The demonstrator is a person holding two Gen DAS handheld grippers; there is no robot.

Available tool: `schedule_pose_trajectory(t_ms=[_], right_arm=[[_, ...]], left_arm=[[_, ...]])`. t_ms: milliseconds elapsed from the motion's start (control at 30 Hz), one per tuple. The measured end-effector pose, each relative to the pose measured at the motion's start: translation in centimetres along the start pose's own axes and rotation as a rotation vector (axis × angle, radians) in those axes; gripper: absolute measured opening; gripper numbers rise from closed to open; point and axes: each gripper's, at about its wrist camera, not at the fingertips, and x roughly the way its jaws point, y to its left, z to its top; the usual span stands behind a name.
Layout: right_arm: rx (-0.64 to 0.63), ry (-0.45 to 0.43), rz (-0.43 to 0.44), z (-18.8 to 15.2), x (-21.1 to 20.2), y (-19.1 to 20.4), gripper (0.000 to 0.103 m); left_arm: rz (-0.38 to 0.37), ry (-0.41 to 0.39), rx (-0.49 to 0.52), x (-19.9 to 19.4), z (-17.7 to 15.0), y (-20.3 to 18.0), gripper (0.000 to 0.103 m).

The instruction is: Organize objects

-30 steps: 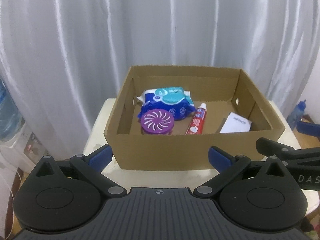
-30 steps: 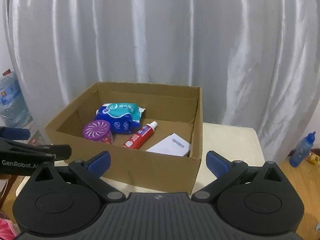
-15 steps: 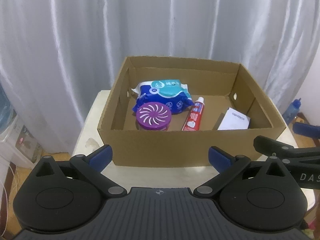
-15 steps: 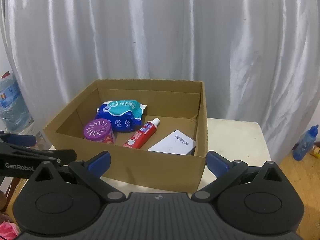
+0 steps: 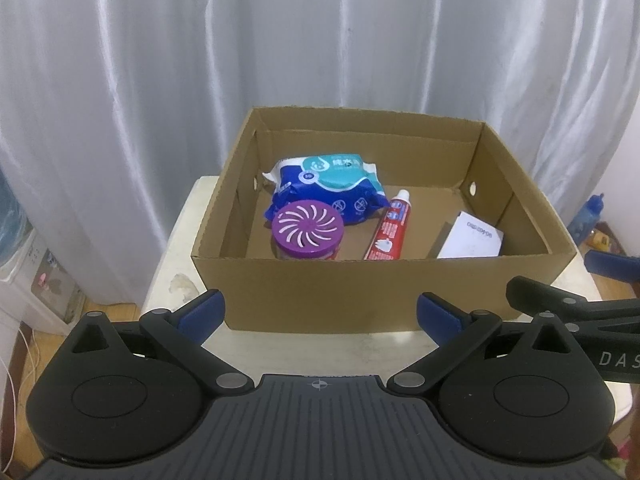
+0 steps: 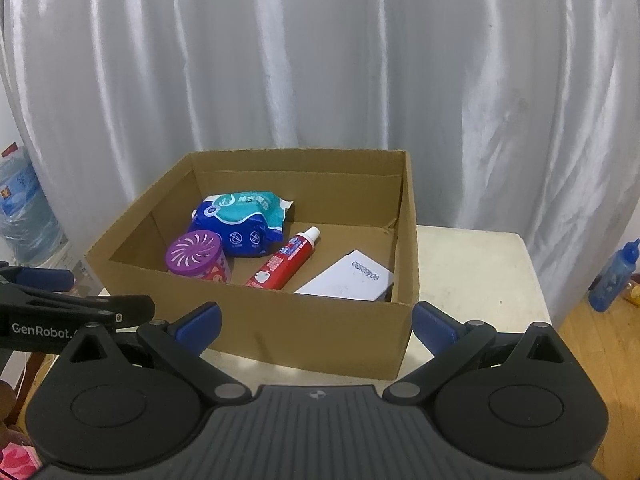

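Cardboard box [image 5: 320, 292] holds wipes pack [image 5: 328, 188], purple-lidded jar [image 5: 307, 228], toothpaste [image 5: 390, 230]; both grippers gape, unladen.

Both tools look alike. The left gripper [image 5: 319, 312] has a dark grey ribbed body with a small crosshair mark, two rounded black housings with circular insets, black linkage arms on silver pivot pins, and blue fingertips [image 5: 202, 312]. The right gripper [image 6: 316, 320] matches it, blue pads [image 6: 434, 326] included. White lettering reads "GenRobot" and "DAS" on their sides.
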Motion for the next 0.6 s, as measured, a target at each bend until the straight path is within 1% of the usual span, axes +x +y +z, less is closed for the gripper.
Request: schedule_pose_trajectory(t_ms=[600], right_arm=[[0.016, 0.006, 0.001, -0.02, -0.03, -0.35, 0.103]], left_arm=[[0.002, -0.003, 0.007, -0.01, 0.15, -0.19, 0.102]])
